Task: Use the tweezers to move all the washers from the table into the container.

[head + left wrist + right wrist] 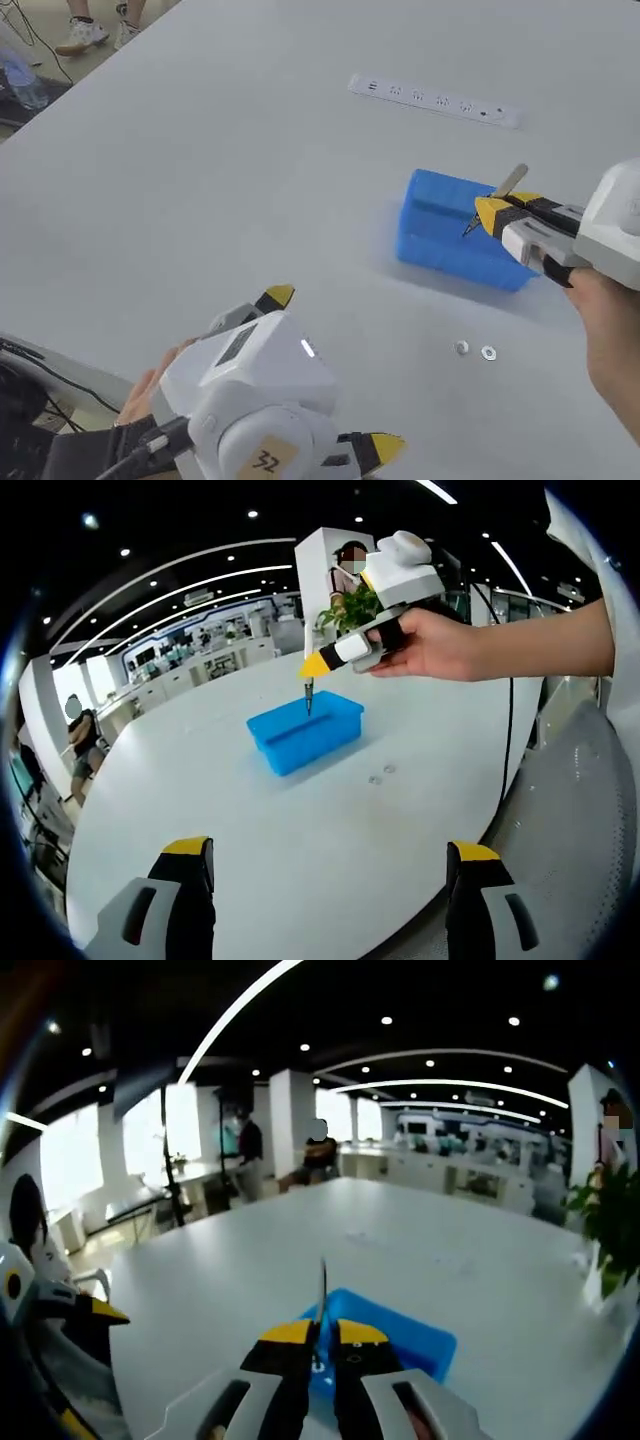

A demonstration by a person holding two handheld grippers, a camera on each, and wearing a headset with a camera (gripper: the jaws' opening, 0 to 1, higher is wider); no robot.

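Note:
A blue container stands right of the table's middle. My right gripper hovers over its right end, shut on thin metal tweezers whose tip points down into the container. Whether the tip holds a washer is too small to tell. Two washers lie side by side on the table in front of the container. In the right gripper view the tweezers stick out from my right gripper above the container. My left gripper stays low at the near edge, open and holding nothing.
A white power strip lies on the table behind the container. The white table stretches wide to the left. People stand and sit beyond the table's far side in the right gripper view.

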